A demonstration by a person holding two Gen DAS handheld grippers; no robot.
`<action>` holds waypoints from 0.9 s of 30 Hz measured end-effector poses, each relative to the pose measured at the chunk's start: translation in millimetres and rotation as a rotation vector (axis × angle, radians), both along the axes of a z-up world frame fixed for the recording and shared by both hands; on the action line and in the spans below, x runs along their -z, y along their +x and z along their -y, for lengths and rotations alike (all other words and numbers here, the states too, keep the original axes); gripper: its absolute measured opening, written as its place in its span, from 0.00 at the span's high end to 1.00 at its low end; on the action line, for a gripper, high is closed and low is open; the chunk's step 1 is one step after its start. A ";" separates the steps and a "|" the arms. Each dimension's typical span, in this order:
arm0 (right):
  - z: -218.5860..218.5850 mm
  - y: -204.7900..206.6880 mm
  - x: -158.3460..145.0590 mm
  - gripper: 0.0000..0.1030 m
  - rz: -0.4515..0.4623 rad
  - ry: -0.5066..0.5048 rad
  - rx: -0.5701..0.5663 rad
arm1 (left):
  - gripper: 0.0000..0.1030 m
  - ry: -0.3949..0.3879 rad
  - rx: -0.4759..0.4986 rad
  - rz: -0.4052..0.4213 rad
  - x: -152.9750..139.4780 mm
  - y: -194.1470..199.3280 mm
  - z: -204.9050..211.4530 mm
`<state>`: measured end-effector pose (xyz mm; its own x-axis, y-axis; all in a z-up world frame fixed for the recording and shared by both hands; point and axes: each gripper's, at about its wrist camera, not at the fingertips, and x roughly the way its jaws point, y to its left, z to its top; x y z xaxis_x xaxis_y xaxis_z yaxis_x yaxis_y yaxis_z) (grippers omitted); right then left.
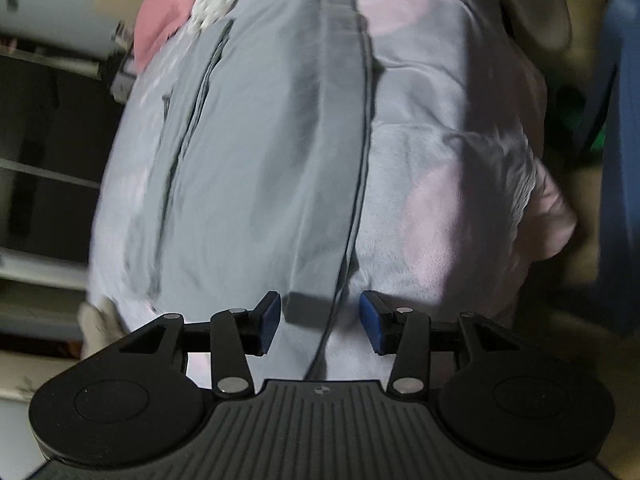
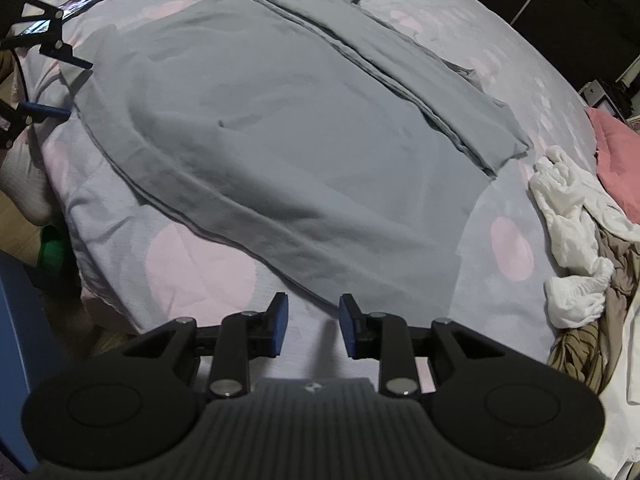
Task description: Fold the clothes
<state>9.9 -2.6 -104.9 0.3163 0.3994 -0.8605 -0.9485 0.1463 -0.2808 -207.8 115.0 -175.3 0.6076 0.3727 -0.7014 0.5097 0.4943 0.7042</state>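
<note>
- The grey garment [image 2: 280,128] lies spread flat on the bed [image 2: 192,272], on a pale cover with pink spots. One long side is already turned in as a narrow band [image 2: 384,68] along the far edge, so I judge the fold partly made and the near side next.
- The right gripper [image 2: 312,326] hangs over the bedcover just beside the garment's near hem, tilted steeply down. Its jaws stand partly open with nothing between them, likely placed to take that hem.
- The left gripper [image 1: 320,320] hovers at another edge of the same cloth, also pitched down. Its jaws are partly open, a little wider than the right pair; a fold of grey cloth lies between the blue pads [image 1: 270,320], but they do not press on it. In the right wrist view it shows at the far left corner.
- Outward: a crumpled white piece [image 2: 572,216], brown cloth [image 2: 592,344] and a pink item [image 2: 616,152] wait at the bed's right side.
</note>
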 end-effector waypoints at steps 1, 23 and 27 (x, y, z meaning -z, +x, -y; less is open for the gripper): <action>1.2 0.4 0.1 0.70 0.012 0.000 -0.003 | 0.59 0.010 0.001 0.006 1.4 1.5 1.2; 16.4 -40.1 46.2 0.91 0.573 -0.121 -0.350 | 0.79 -0.020 -0.108 0.038 -6.8 7.4 -13.5; 13.9 -34.8 21.3 0.92 0.514 -0.028 -0.279 | 0.89 -0.118 -0.173 0.093 -23.2 10.6 -17.6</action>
<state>-24.9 -16.5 -126.2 0.5821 0.5073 -0.6354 -0.6909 -0.1034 -0.7155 -197.2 132.6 -152.2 0.6054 0.3961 -0.6903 0.3457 0.6504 0.6763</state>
